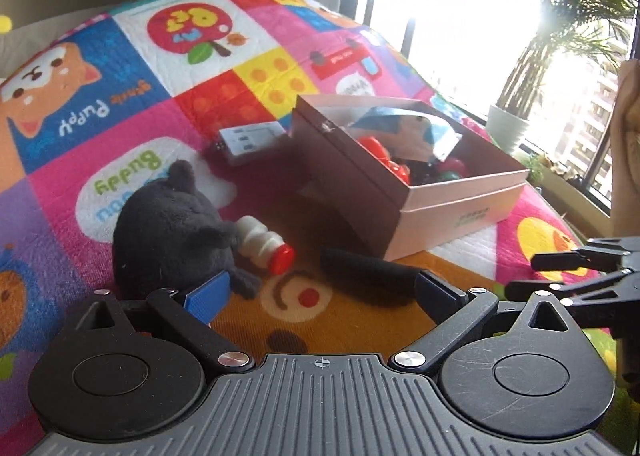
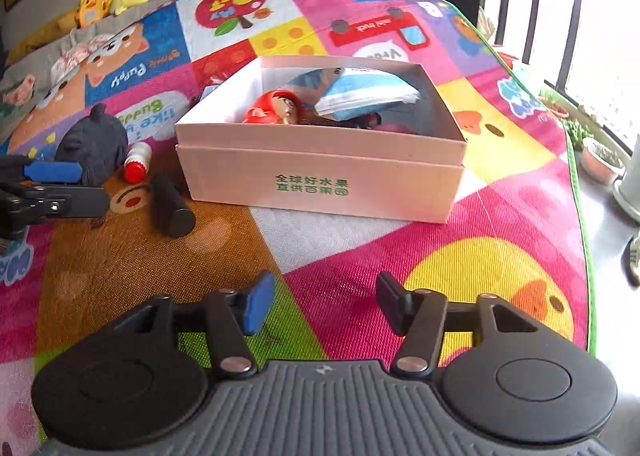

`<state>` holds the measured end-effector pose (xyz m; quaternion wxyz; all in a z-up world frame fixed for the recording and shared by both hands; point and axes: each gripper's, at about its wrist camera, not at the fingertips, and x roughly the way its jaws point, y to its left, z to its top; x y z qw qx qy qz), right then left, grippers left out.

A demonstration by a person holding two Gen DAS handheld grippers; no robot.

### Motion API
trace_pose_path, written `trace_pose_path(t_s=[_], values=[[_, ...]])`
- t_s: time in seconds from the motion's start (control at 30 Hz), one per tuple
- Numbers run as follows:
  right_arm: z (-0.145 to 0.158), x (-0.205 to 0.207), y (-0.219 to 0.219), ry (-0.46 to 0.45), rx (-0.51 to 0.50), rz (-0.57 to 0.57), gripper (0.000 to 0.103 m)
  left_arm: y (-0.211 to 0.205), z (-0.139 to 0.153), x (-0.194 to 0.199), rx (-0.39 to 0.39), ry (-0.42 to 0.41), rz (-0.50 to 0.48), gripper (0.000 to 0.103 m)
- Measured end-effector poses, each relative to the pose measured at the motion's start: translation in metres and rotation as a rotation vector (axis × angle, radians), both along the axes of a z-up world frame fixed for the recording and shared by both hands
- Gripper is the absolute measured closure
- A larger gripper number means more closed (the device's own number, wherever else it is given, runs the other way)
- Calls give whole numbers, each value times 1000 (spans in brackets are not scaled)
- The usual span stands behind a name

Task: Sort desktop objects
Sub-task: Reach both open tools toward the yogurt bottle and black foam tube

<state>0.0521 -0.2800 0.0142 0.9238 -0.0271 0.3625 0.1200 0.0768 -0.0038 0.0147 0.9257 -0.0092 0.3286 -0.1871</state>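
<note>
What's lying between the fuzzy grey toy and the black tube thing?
A small white bottle with a red cap lies on its side between the grey plush toy and the black cylinder. Both wrist views show it.

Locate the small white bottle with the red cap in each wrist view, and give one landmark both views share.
Left wrist: white bottle lies left of centre, against the grey plush toy.
Right wrist: the bottle is at mid-left, red cap toward the camera.
Shared landmark: the pink box.
</note>
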Motion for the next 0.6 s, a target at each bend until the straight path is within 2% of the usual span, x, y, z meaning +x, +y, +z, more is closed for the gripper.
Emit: trace_pose_path(t_s=[0.13,0.23,0.3,0.37,0.6], values=[[-6,-7,-1,-27,15,2,24,7,-5,32,90,2,105,2],[-5,-6,0,-35,21,11,19,9,-7,48,31,60,73,2],[-6,-6,-1,-31,37,6,19,3,-10,52,20,64,46,3],[-6,-6,-4,-30,53,-3,19,-4,-12,54,47,56,46,9],[-6,-6,-4,-31,60,-7,16,-11,-10,52,46,57,50,30]])
